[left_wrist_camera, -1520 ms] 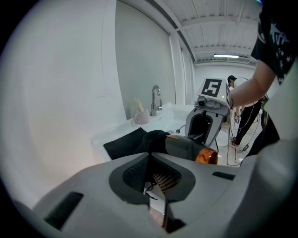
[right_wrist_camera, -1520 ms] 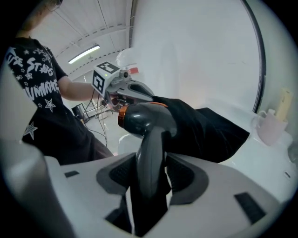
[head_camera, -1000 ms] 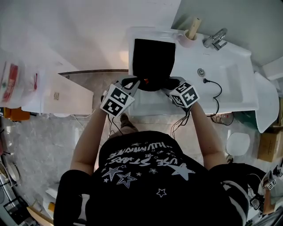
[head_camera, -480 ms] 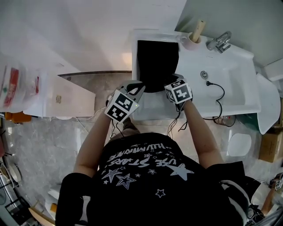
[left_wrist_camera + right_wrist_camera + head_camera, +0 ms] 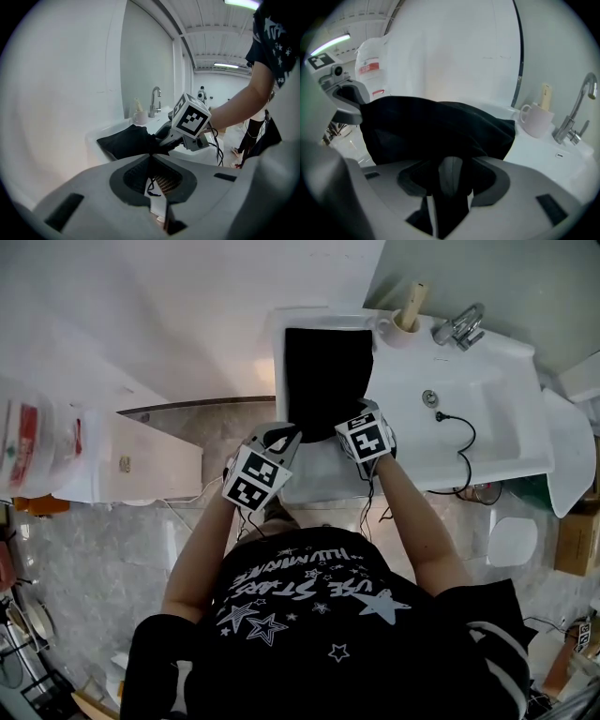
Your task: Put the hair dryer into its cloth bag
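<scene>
At sink (image 5: 469, 418) | left gripper (image 5: 284, 437) pinches cloth bag (image 5: 323, 371) | right gripper (image 5: 350, 426) holds hair dryer (image 5: 450, 180)

Counter: a white moulded washbasin top (image 5: 487, 399) against the wall, with a round metal drain (image 5: 428, 397) in its bowl.
Tap: a chrome lever tap (image 5: 459, 326) at the back edge of the basin.
Mug: a pale ceramic mug (image 5: 398, 331) just left of the tap, holding a beige stick (image 5: 413, 301) that leans.
Cord: a thin black cord (image 5: 459, 432) looped across the basin.
Floor: grey marbled tiles (image 5: 103, 549).
Left side: a white plastic bag with red print (image 5: 37, 442).
Right edge: a brown cardboard box (image 5: 577, 545).
</scene>
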Motion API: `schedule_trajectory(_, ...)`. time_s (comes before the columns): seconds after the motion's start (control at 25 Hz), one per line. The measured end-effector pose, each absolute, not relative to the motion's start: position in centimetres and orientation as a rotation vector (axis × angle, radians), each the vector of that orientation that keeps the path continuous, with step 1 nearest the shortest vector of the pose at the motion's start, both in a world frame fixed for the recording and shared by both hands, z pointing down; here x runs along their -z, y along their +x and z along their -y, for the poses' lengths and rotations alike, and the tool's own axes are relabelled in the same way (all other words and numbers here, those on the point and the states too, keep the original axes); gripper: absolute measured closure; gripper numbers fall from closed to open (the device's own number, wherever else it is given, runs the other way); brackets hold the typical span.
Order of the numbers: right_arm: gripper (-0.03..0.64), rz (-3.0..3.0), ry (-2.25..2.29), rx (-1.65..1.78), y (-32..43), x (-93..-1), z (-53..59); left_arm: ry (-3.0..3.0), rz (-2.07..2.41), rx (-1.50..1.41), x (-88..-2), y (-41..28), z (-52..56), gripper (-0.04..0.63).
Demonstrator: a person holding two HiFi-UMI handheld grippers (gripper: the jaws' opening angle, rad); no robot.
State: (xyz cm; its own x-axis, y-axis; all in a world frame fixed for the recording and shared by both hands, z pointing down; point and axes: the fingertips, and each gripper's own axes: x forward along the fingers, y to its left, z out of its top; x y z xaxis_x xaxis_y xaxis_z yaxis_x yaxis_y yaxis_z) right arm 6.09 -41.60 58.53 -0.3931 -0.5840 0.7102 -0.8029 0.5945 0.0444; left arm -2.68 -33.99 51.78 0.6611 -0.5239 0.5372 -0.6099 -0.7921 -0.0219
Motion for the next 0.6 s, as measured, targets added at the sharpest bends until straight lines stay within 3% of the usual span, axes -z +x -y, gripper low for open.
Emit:
schedule_trajectory(0.24,0.407,2.143,1.082,-0.347,5.6,-57.9,41.3,2.704,0.955,-0.821,-52.2,-2.6,33.7,0.569)
schedule_trajectory(0.4,0.359,2.18,1.071,-0.294,5.6,-57.3,40.4,2.679,0.984,-0.822,-52.5,-2.6,33.9,0.563)
schedule_trajectory(0.6,0.345,2.191,1.069,-0.233,6.7,-55.7,38.5,2.653,1.016,-0.83,-52.7,-2.5,33.7,0.51)
